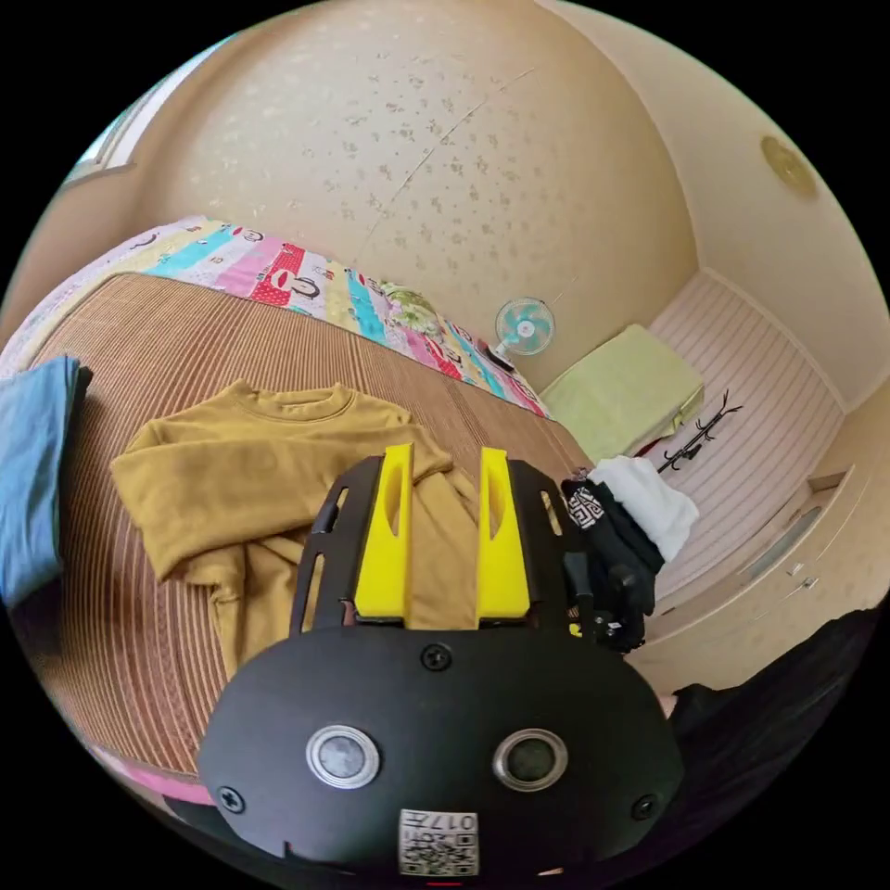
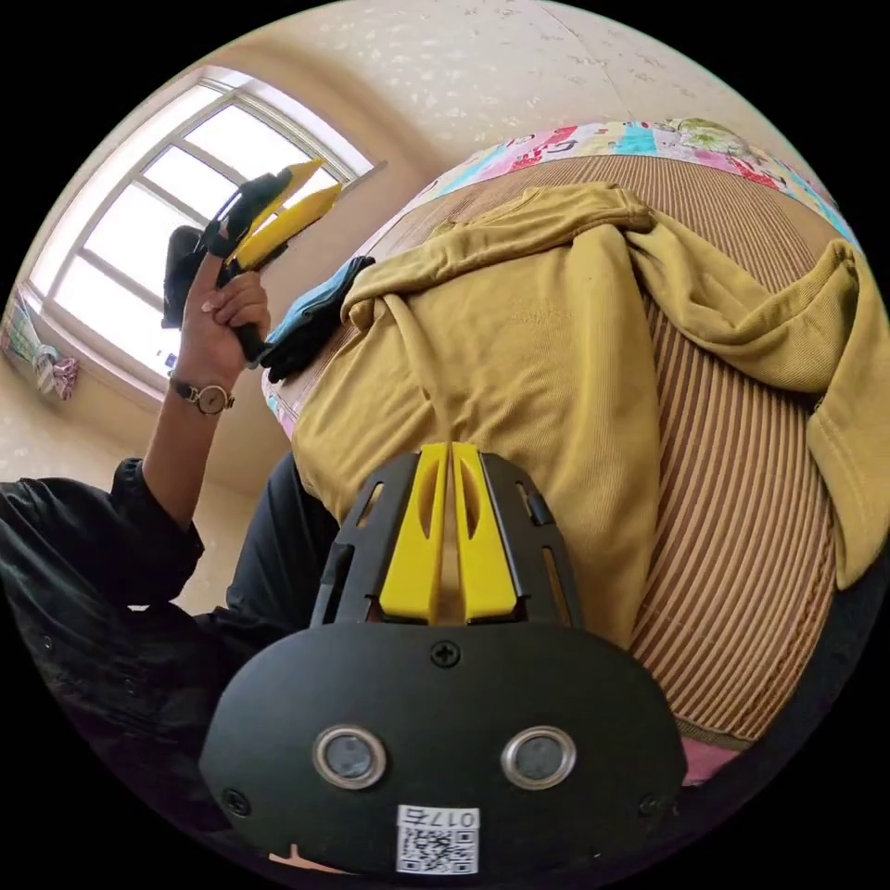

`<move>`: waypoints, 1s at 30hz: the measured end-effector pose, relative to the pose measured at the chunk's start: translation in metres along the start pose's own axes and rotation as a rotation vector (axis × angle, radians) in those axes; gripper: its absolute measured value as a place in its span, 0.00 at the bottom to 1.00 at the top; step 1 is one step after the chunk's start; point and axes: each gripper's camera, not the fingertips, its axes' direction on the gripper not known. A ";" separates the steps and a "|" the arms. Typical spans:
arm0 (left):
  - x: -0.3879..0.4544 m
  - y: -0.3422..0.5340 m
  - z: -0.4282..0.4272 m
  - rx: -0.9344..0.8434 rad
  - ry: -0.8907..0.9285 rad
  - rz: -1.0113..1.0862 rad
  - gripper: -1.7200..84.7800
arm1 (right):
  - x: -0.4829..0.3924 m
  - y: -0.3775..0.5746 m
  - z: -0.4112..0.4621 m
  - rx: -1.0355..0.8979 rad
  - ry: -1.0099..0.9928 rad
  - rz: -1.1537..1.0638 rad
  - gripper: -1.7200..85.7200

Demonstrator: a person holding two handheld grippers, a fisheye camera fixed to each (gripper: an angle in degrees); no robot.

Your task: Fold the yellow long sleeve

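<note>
Brown ribbed bed mat (image 1: 139, 389) carries our yellow long sleeve (image 2: 519, 352), collar toward twelve o'clock. Our right gripper (image 2: 450, 459) sits nearest, jaws nearly closed at its hem, gripping nothing we can confirm. Our left gripper (image 1: 445, 464) hangs released above.

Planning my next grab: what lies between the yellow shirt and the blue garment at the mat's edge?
In the left gripper view, only bare striped mat separates the yellow shirt from the blue garment.

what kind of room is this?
Most likely a bedroom in a home. The yellow long sleeve lies on a bed topped with a woven brown mat and a patchwork quilt. There is also a wall fan and a window.
</note>
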 end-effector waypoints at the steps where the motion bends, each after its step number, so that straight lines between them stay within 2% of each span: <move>1: -0.010 0.024 -0.010 -0.018 -0.113 -0.050 0.15 | -0.003 0.000 -0.008 0.014 0.046 -0.017 0.04; 2: -0.022 0.046 -0.018 -0.062 -0.237 -0.121 0.16 | -0.004 -0.003 -0.014 0.025 0.076 -0.028 0.04; 5: -0.047 0.099 -0.012 -0.196 -0.388 -0.247 0.19 | -0.006 -0.022 -0.017 0.047 0.139 -0.029 0.05; 7: -0.058 0.122 0.013 -0.333 -0.415 -0.281 0.17 | -0.003 -0.034 -0.007 0.037 0.156 0.006 0.05; 8: -0.046 0.130 0.013 -0.313 -0.499 -0.209 0.14 | 0.002 -0.043 0.010 -0.025 0.150 0.045 0.05; 10: -0.034 0.131 0.017 -0.448 -0.447 -0.134 0.08 | 0.005 -0.048 0.025 -0.073 0.148 0.085 0.05; 11: -0.033 0.135 0.006 -0.479 -0.435 -0.185 0.06 | -0.001 -0.046 0.022 -0.072 0.159 0.100 0.05; 15: -0.046 0.158 -0.040 -0.427 -0.362 -0.363 0.05 | -0.022 -0.028 0.024 -0.153 0.156 0.088 0.05; 17: -0.054 0.172 -0.061 -0.363 -0.457 -0.464 0.04 | -0.029 -0.013 0.015 -0.167 0.088 0.135 0.06; 19: -0.049 0.173 -0.079 -0.261 -0.524 -0.460 0.05 | -0.035 -0.003 -0.013 -0.046 0.123 0.171 0.09; 21: -0.041 0.166 -0.087 -0.180 -0.491 -0.424 0.07 | -0.043 -0.001 -0.047 0.091 0.273 0.185 0.10; 22: -0.036 0.158 -0.085 -0.156 -0.453 -0.392 0.08 | -0.045 -0.003 -0.063 0.153 0.422 0.197 0.11; 23: -0.031 0.150 -0.078 -0.159 -0.425 -0.355 0.08 | -0.041 -0.008 -0.071 0.183 0.557 0.210 0.12; 24: -0.029 0.145 -0.073 -0.169 -0.415 -0.344 0.08 | -0.037 -0.012 -0.071 0.181 0.609 0.218 0.12; 25: -0.025 0.137 -0.062 -0.190 -0.397 -0.331 0.08 | -0.022 -0.021 -0.064 0.140 0.670 0.234 0.13; 28: -0.009 0.122 -0.034 -0.206 -0.279 -0.282 0.09 | 0.032 -0.043 -0.008 -0.137 0.657 0.261 0.14; 30: 0.001 0.115 -0.019 -0.228 -0.212 -0.268 0.09 | 0.029 -0.050 -0.006 -0.100 0.710 0.231 0.11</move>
